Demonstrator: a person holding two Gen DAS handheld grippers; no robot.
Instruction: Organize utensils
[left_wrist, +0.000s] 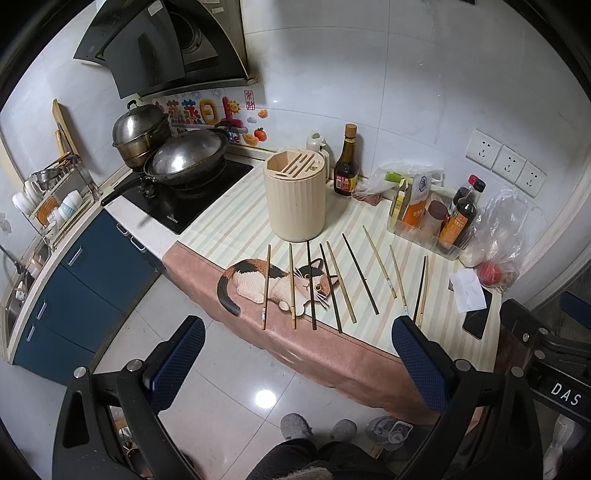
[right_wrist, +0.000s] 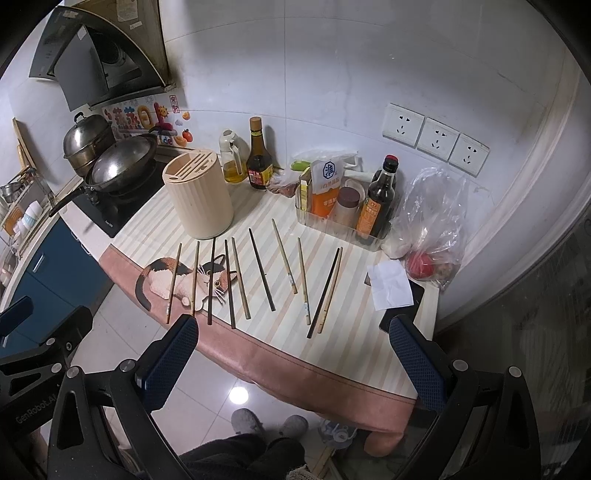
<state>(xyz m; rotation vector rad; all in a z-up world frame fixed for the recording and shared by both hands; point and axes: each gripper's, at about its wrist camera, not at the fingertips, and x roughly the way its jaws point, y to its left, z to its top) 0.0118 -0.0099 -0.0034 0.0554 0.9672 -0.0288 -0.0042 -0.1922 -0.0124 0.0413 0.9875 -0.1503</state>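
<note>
Several chopsticks, light wood and dark, lie side by side near the front edge of a striped mat with a cat picture; one dark chopstick (left_wrist: 360, 272) (right_wrist: 262, 268) lies mid-row. A beige round utensil holder (left_wrist: 295, 195) (right_wrist: 199, 194) with slots in its top stands upright behind them. My left gripper (left_wrist: 297, 332) is open and empty, held in front of the counter edge above the floor. My right gripper (right_wrist: 295, 334) is open and empty, also short of the counter edge. The right gripper's body shows at the right edge of the left wrist view.
A clear tray of sauce bottles and packets (right_wrist: 343, 206) stands at the back right, with a plastic bag holding a tomato (right_wrist: 428, 236), a paper slip (right_wrist: 391, 286) and a phone (left_wrist: 476, 321). A soy bottle (right_wrist: 259, 158) and oil jug stand by the wall. A wok (left_wrist: 188, 157) and a pot sit on the stove to the left.
</note>
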